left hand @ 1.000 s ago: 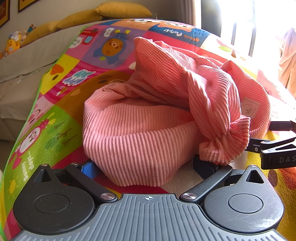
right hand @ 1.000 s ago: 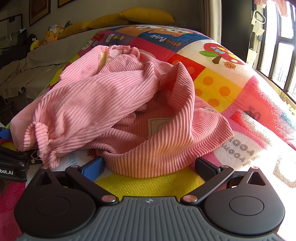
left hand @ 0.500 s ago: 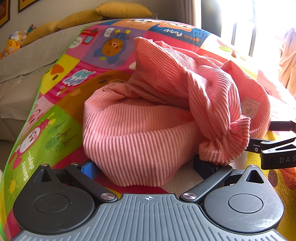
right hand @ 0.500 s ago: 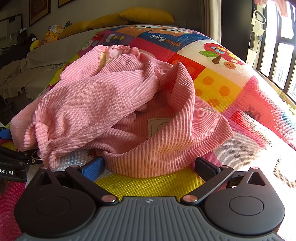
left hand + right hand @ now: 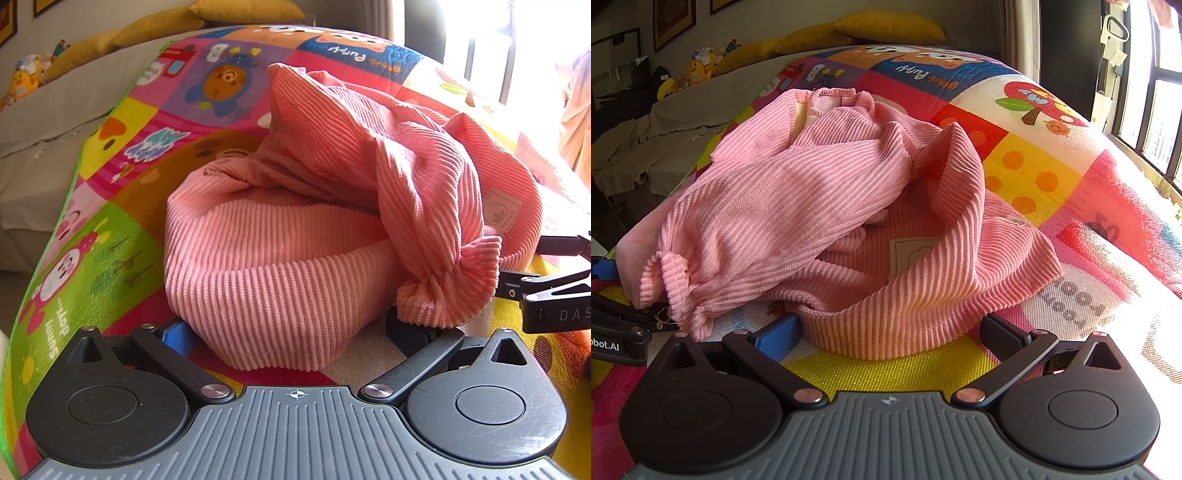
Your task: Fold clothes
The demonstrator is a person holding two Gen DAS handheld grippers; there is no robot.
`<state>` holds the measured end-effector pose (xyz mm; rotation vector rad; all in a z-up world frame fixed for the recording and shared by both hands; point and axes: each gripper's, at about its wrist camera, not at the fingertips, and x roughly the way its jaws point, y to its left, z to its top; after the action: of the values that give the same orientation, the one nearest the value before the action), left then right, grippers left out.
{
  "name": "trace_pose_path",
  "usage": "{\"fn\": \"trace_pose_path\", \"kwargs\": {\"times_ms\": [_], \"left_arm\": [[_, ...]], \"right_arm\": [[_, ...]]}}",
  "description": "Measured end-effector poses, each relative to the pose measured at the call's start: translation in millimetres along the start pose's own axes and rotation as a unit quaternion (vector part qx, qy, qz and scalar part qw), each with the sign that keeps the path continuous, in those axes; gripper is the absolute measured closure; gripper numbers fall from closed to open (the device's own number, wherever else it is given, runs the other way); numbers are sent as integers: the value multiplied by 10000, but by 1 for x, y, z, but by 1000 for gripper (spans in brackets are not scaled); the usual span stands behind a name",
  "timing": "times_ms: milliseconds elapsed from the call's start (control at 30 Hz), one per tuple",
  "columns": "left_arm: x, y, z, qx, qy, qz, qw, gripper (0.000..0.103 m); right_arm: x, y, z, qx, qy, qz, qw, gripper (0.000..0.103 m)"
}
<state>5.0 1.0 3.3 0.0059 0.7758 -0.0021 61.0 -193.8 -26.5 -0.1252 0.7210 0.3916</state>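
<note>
A crumpled pink ribbed sweater [image 5: 295, 258] lies in a heap on a colourful cartoon play mat [image 5: 110, 258]. My left gripper [image 5: 291, 332] stands open, its fingers spread either side of the sweater's near hem, which bulges between them. A bunched sleeve cuff [image 5: 450, 288] hangs over its right finger. In the right wrist view the same sweater [image 5: 849, 221] shows a white label inside. My right gripper [image 5: 890, 332] is open too, with its fingers flanking the ribbed hem. Each gripper's body shows at the edge of the other's view.
The mat [image 5: 1034, 147] covers a bed or sofa with yellow cushions [image 5: 886, 26] at the far end. A beige sheet [image 5: 683, 122] and soft toys [image 5: 698, 70] lie to the left. A bright window [image 5: 1152, 92] is on the right.
</note>
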Motion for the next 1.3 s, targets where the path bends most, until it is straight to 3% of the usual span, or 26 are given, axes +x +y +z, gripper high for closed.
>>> {"fn": "trace_pose_path", "kwargs": {"times_ms": [500,600,700,833,900,967,1033,1133,1167,1300], "left_arm": [[-3,3,0,134,72,-139,9998,0],[-16,8,2,113,210,-416,9989,0],[-49,17,10,253,-31,-885,9958,0],[-57,35,45,228,-290,-981,9945,0],[-37,50,66,86,-357,-842,9958,0],[-9,71,86,-178,-315,-721,9967,0],[23,95,104,-692,-85,-1015,9924,0],[66,116,124,-1258,225,-1865,9741,0],[79,117,130,-1283,257,-2030,9704,0],[113,102,139,-960,255,-2235,9696,0]], "right_arm": [[4,-1,13,-216,538,141,9982,0],[-4,-6,15,-220,570,583,9964,0],[-35,-15,20,-253,142,1035,9942,0],[-62,-19,45,-662,-703,695,9929,0],[-60,-22,64,-750,-945,553,9912,0],[-42,-27,87,-710,-855,617,9919,0],[-15,-29,103,-608,-717,693,9932,7],[29,-30,119,-403,-504,798,9947,19],[43,-30,124,-335,-432,833,9950,22],[102,-31,145,-61,-147,972,9951,22]]}}
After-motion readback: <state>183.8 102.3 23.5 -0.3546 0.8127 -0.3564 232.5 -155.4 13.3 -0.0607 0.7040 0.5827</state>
